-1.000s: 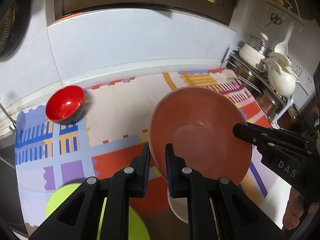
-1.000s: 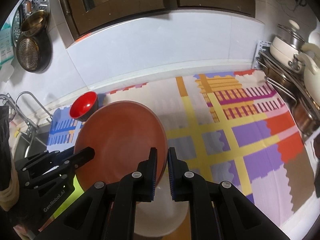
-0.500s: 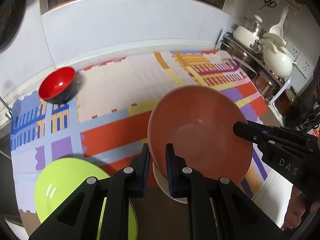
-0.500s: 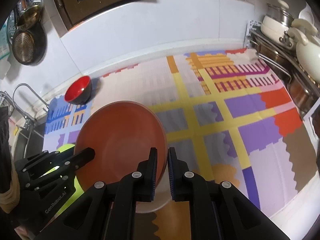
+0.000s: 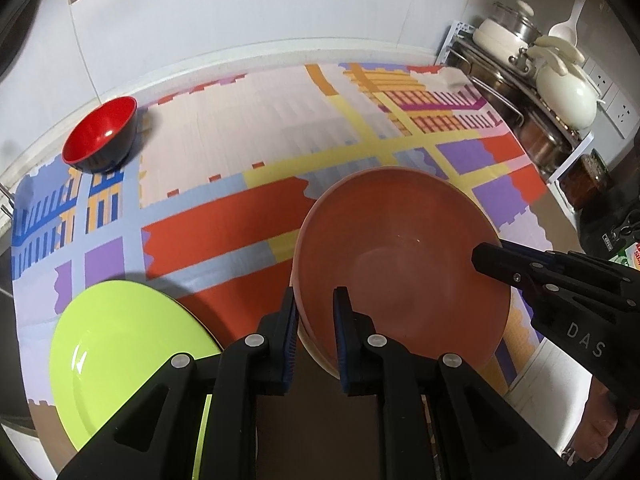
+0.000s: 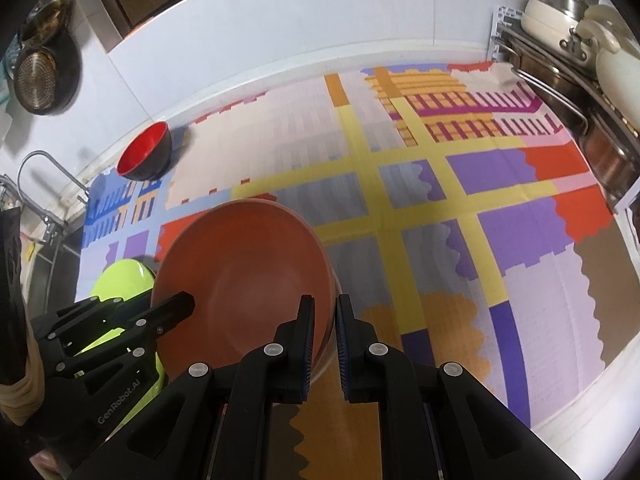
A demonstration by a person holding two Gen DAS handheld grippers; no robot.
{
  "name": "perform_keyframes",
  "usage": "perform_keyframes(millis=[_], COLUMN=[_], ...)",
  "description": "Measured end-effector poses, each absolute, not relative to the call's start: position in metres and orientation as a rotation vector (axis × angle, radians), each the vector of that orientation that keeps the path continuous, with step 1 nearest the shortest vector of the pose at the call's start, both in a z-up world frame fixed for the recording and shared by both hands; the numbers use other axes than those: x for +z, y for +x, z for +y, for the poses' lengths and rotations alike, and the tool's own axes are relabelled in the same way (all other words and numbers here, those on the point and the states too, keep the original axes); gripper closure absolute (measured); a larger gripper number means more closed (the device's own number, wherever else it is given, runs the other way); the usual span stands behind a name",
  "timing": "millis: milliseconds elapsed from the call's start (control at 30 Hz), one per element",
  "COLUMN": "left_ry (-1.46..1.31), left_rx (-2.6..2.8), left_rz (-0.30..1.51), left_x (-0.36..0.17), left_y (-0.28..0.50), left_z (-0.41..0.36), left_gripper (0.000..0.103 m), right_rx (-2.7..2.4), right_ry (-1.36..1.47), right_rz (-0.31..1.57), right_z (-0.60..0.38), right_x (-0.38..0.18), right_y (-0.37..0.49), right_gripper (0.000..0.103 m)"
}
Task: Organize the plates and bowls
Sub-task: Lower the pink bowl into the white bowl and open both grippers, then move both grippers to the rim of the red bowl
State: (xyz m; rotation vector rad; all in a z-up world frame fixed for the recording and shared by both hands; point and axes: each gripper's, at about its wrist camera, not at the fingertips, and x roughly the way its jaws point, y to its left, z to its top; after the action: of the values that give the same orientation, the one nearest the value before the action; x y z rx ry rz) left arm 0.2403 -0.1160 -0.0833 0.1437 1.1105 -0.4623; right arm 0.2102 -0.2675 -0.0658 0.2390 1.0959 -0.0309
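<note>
A large terracotta bowl (image 5: 400,256) (image 6: 248,272) hangs tilted over the near part of the colourful mat, gripped from both sides. My left gripper (image 5: 316,312) is shut on its near-left rim. Opposite it, my right gripper (image 6: 325,316) is shut on the right rim. In each wrist view the other gripper shows at the side. A pale rim (image 6: 326,364) shows just under the bowl. A lime green plate (image 5: 120,344) (image 6: 120,280) lies at the near left. Far left on the mat stands a small bowl, red inside and black outside (image 5: 102,132) (image 6: 146,152).
A metal rack (image 5: 516,92) with pots and a white kettle (image 5: 564,92) lines the right side. A faucet (image 6: 48,168) and sink sit at the far left, with pans (image 6: 40,80) hung on the wall above. The white backsplash runs behind the mat (image 6: 420,184).
Both grippers have carried the terracotta bowl back toward the near edge and lower. The white bowl below it is now almost hidden. More of the green plate has come into view.
</note>
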Motion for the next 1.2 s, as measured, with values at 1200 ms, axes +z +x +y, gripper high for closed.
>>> perform_keyframes(millis=[1200], left_ry=[0.164], left_rx=[-0.427], left_rz=[1.006], left_x=[-0.064], left_y=[0.236], left_z=[-0.105], left_gripper=[0.059], right_rx=[-0.001], right_ry=[0.199], right_rz=[1.060], right_z=[-0.255], right_x=[-0.059], right_y=[0.203], right_gripper=[0.089])
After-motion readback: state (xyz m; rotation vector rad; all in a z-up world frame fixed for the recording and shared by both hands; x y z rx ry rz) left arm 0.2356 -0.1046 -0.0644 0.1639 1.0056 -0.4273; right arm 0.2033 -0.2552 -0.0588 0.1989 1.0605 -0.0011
